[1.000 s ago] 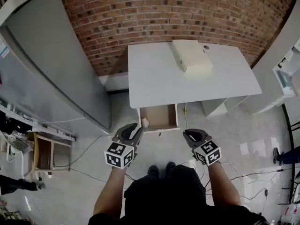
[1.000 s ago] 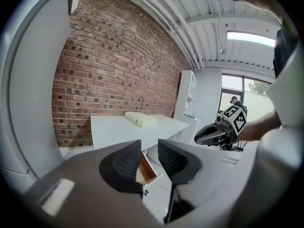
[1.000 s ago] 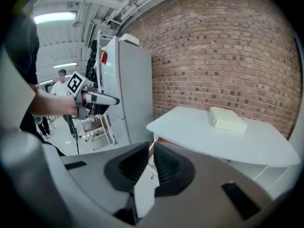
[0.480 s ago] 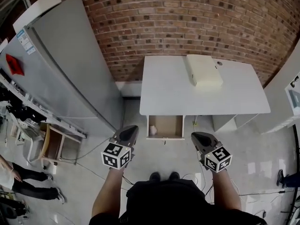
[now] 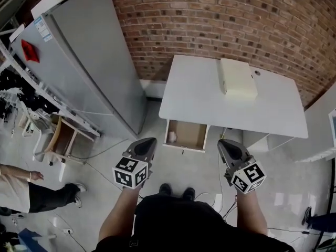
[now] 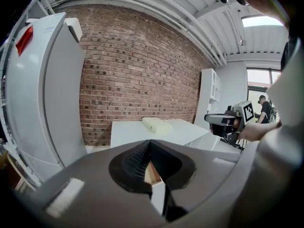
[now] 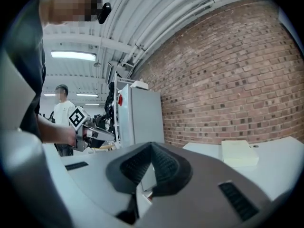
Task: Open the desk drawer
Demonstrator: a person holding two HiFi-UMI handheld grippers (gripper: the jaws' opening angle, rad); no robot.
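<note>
A brick wall (image 5: pixel 236 20) closes off the back of the room, a tall grey cabinet (image 5: pixel 89 62) stands at the left, and the floor is pale and glossy. Against the wall is the white table (image 5: pixel 210 104) with a cream box (image 5: pixel 239 79) lying flat on its top.

The drawer (image 5: pixel 191 134) sits under the table's front edge, toward its left end. It already stands pulled out, its brown inside open to me, with a small pale thing (image 5: pixel 171 137) in its left corner. I'd judge the opening done.

My left hand-held gripper (image 5: pixel 149 140) has just been closing and is now pressed together on nothing. My right hand-held gripper (image 5: pixel 224 143) is also pressed together and empty. Both hang in front of me, apart from the drawer.

I expect the drawer to handle as a stiff, light box that moves only straight in and out. Pulled off-centre it may bind. The place to take hold is the middle of its front panel, where a small tab (image 5: pixel 182 152) hangs. I can't tell whether that is a pull or a key.
</note>
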